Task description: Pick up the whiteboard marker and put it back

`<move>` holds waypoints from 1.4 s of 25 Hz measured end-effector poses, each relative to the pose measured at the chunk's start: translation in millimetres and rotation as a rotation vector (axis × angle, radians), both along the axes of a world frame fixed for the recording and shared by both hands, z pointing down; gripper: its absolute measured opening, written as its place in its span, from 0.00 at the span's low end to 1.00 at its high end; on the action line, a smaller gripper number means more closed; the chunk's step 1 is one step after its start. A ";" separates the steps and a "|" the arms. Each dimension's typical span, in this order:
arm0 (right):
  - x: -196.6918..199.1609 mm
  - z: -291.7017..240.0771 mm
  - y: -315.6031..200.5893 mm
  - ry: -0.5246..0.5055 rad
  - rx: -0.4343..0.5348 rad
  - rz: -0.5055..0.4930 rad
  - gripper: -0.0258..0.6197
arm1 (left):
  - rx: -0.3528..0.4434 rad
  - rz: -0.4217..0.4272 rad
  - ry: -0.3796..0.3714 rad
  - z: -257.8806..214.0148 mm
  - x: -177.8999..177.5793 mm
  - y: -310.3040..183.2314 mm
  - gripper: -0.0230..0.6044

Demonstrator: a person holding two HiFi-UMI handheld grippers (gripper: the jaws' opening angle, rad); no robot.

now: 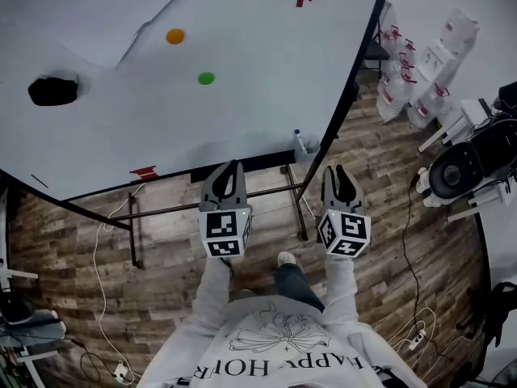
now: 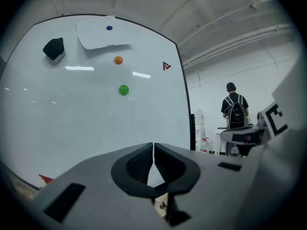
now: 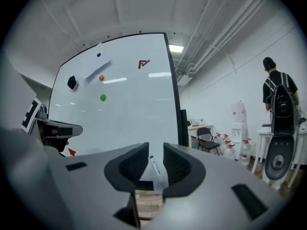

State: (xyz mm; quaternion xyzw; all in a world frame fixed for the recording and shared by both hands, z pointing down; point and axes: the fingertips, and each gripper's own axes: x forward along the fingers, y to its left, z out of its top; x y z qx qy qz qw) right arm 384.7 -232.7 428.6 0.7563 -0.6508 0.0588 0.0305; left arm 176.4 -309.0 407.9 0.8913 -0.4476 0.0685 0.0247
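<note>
Right gripper (image 3: 154, 150) has its jaws apart and grips nothing, and the left gripper (image 2: 153, 150) beside it has its jaws pressed together on nothing. Both point at the whiteboard (image 1: 242, 95) and do not touch it. The whiteboard marker (image 1: 300, 141) stands tilted in a small holder (image 1: 305, 156) at the board's bottom right corner, near the right gripper, with its blue end up.

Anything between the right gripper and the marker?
No. The right gripper view shows the marker clear through the open jaws of the right gripper, nothing in front.
</note>
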 end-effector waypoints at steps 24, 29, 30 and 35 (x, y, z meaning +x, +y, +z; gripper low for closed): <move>9.7 67.1 -145.9 0.016 -0.161 -0.402 0.22 | -0.107 -0.343 -0.056 47.0 21.6 -53.3 0.05; 7.4 84.7 -157.2 0.020 -0.199 -0.409 0.23 | -0.128 -0.358 -0.063 57.4 17.3 -58.7 0.05; 6.1 87.9 -159.0 0.022 -0.207 -0.411 0.23 | -0.129 -0.361 -0.063 58.4 15.8 -60.1 0.05; 1.8 103.2 -167.8 0.047 -0.243 -0.409 0.23 | -0.148 -0.374 -0.069 66.6 7.0 -65.7 0.05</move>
